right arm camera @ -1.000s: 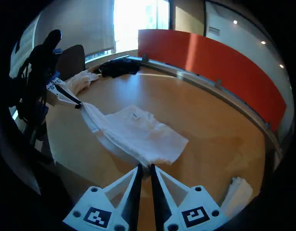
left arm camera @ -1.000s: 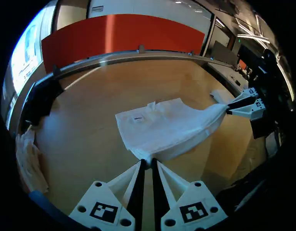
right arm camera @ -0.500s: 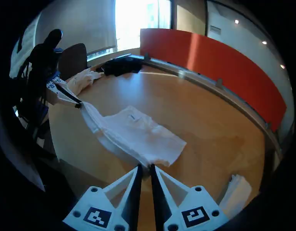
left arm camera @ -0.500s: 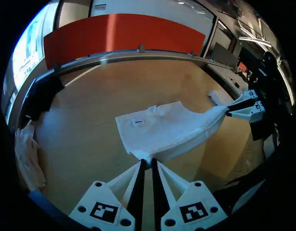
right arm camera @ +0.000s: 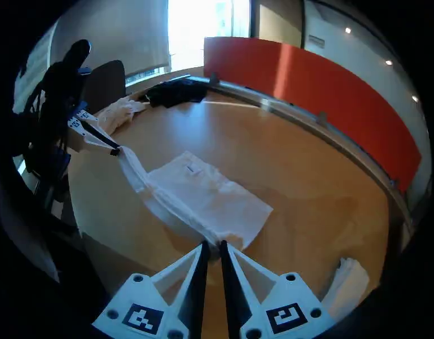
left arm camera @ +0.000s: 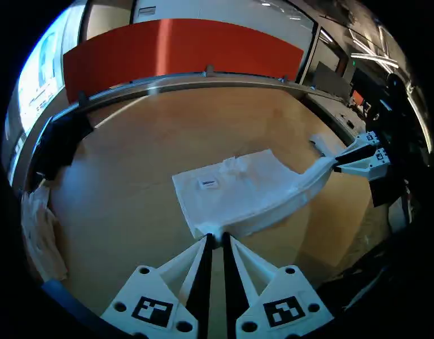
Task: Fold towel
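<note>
A white towel point(left arm camera: 245, 186) lies spread on the round wooden table point(left arm camera: 137, 141), with a small label on its top. Its near edge is lifted off the table and stretched between the two grippers. In the left gripper view, my left gripper point(left arm camera: 215, 237) is shut on one near corner, and my right gripper point(left arm camera: 336, 161), held by a person at the right, pinches the other. In the right gripper view, my right gripper point(right arm camera: 213, 245) is shut on its corner of the towel point(right arm camera: 208, 195). The left gripper point(right arm camera: 114, 151) holds the far end of the raised edge.
An orange partition point(left arm camera: 177, 48) runs behind the table's far rim. A black cloth point(left arm camera: 58, 144) and a heap of white towels point(left arm camera: 39, 234) lie at the left. A folded white stack point(right arm camera: 345, 282) sits near the right edge. A dark chair point(right arm camera: 104, 85) stands beyond the table.
The towel's body has settled flatter on the table and slid slightly away. Its held near edge now stands up as a taut raised strip. Both grippers stay shut on their corners.
</note>
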A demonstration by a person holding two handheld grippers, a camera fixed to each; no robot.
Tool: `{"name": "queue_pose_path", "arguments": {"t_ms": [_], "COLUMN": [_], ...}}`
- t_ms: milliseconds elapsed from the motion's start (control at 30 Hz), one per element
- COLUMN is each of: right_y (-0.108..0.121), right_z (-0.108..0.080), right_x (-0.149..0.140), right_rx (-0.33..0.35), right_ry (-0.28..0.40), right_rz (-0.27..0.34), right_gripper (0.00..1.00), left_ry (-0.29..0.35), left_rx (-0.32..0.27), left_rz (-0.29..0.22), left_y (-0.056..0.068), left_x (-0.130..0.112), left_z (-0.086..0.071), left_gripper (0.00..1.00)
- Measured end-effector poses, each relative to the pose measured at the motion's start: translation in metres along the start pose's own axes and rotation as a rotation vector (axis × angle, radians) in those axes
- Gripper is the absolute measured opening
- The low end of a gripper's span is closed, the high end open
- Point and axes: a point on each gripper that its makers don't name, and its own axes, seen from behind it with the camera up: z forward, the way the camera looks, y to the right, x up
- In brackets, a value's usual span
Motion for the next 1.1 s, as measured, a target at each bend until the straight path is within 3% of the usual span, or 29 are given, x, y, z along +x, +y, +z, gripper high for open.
{"name": "queue_pose_path", "arguments": {"t_ms": [500, 800, 1100], "right_y": [0.034, 0.042, 0.054], "right_z": [0.041, 0.054, 0.081], "right_x": [0.007, 0.002, -0.006], "right_rx": [-0.024, -0.022, -0.022], "right_ry": [-0.039, -0.065, -0.106], "right_rz": [0.014, 0.014, 0.037], "right_gripper": [0.16, 0.16, 0.16], "left_ry": [0.006, -0.012, -0.033], "left_rx": [0.024, 0.024, 0.036], "left_rz": [0.008, 0.015, 0.02], "left_y": [-0.023, -0.029, -0.039], "left_x": [0.021, 0.019, 0.017], "left_z": [0.046, 0.061, 0.09], "left_gripper": [0.13, 0.13, 0.13]}}
